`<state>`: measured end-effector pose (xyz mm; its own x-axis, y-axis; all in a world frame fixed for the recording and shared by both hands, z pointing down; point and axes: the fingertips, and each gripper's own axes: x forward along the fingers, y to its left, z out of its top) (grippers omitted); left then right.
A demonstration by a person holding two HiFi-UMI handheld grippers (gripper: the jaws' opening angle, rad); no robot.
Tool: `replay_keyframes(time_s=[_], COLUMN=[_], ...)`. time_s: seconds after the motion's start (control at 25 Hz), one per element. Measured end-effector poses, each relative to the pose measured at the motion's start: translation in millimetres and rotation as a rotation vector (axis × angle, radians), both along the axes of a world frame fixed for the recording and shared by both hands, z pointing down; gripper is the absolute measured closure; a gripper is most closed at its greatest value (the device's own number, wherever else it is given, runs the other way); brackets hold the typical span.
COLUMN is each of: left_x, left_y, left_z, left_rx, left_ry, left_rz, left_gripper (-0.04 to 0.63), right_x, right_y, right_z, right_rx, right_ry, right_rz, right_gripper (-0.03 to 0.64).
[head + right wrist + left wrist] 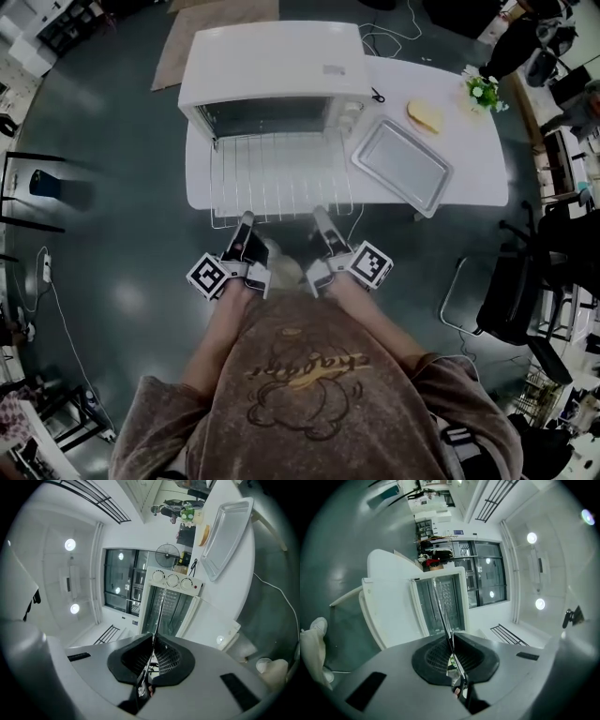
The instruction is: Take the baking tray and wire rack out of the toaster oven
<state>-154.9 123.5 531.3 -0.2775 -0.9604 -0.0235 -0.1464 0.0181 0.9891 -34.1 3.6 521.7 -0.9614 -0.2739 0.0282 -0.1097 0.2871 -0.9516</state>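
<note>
L gripper, R gripper: clamp wire rack near edge | overhangs table

Brown tee (cartoon print, script lettering); left tool, right tool: black-white marker cubes.

A white box-shaped toaster oven stands at the back left of the white bench. The metal wire rack reaches from its open front past the bench's near edge, clamped there by the left gripper and right gripper. A grey rectangular metal baking tray lies right of the rack, with a pale bread slice behind it.
</note>
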Motion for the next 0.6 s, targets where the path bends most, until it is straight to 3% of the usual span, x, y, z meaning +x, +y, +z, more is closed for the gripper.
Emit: replay_keyframes(time_s=[0.2, 0.6], left_x=[29.0, 87.6], left_y=[-9.7, -59.1], left_z=[-10.1, -20.5], left_rx=[0.034, 0.026], left_ry=[0.011, -0.009], left_rz=[0.048, 0.275], left_gripper=[0.586, 0.586], right_x=[35.0, 117.4], right_y=[-2.0, -19.8], right_z=[-8.7, -13.1], right_rx=[0.032, 0.038], right_ry=[-0.008, 0.007], right_rz=[0.052, 0.255], right_gripper=[0.606, 0.606])
